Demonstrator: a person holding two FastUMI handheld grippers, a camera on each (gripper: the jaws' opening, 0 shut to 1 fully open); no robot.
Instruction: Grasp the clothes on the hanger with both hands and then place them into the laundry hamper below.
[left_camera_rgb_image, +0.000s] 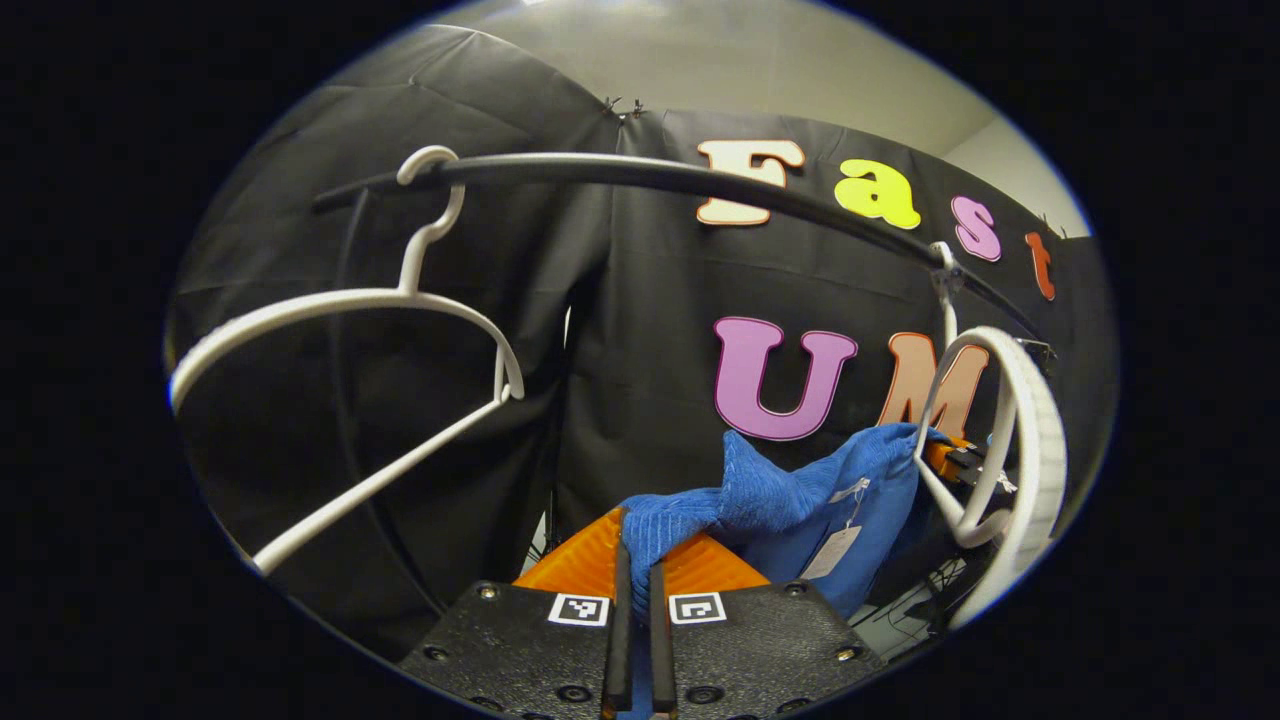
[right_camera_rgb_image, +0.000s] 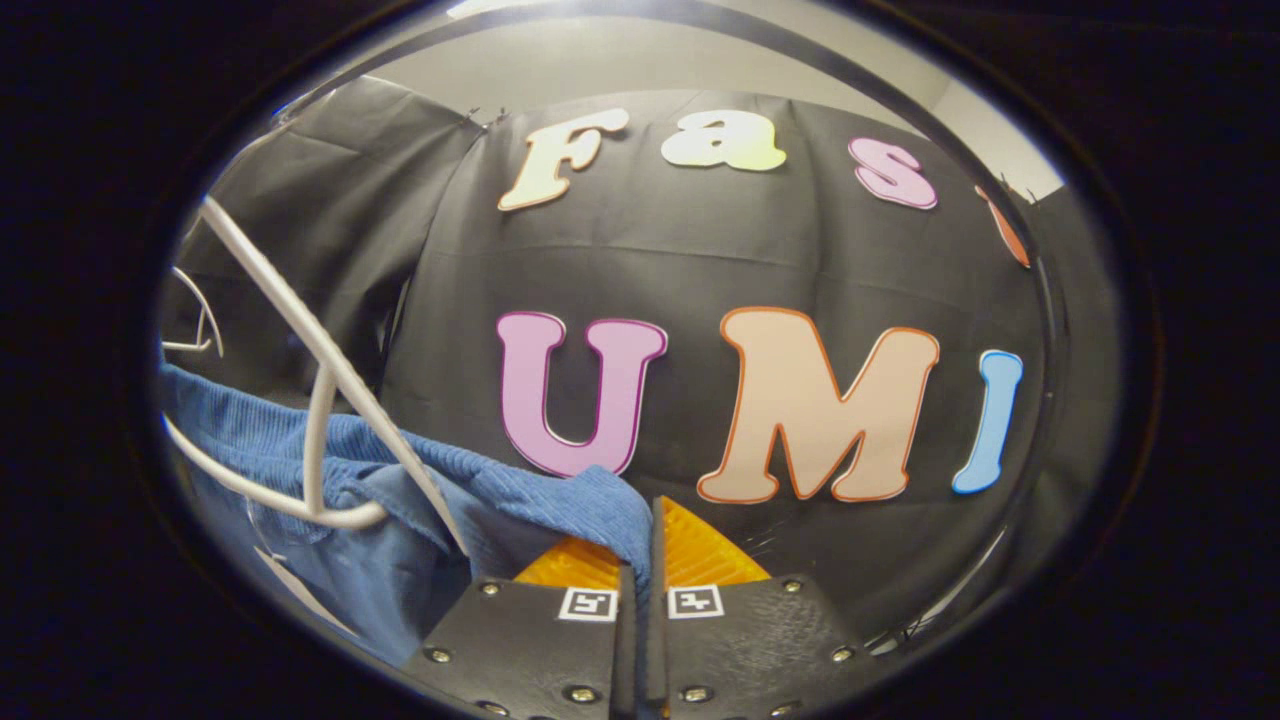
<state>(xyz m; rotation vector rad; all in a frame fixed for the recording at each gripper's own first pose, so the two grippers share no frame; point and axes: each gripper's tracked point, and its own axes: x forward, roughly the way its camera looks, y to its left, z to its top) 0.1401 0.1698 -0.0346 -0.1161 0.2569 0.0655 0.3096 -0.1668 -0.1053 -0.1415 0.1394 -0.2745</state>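
A: Where is the left gripper view looking from?

B: It is riding on the left gripper (left_camera_rgb_image: 636, 600), sitting below the black rail (left_camera_rgb_image: 640, 172) and facing the booth's cloth wall, with an empty white hanger (left_camera_rgb_image: 350, 340) hanging close on its left.

A: And the right gripper view?

B: It is riding on the right gripper (right_camera_rgb_image: 640, 600), facing the same wall — nearer, it seems (the wall is looming larger).

A: What are they sharing?

B: Both are taking in the blue garment (left_camera_rgb_image: 790, 500) and the second hanger (left_camera_rgb_image: 990, 440) — the left from one side, the right from the other.

black cloth wall (left_camera_rgb_image: 620, 330) under a pale ceiling (left_camera_rgb_image: 760, 70); dark rail (left_camera_rgb_image: 640, 172) across.
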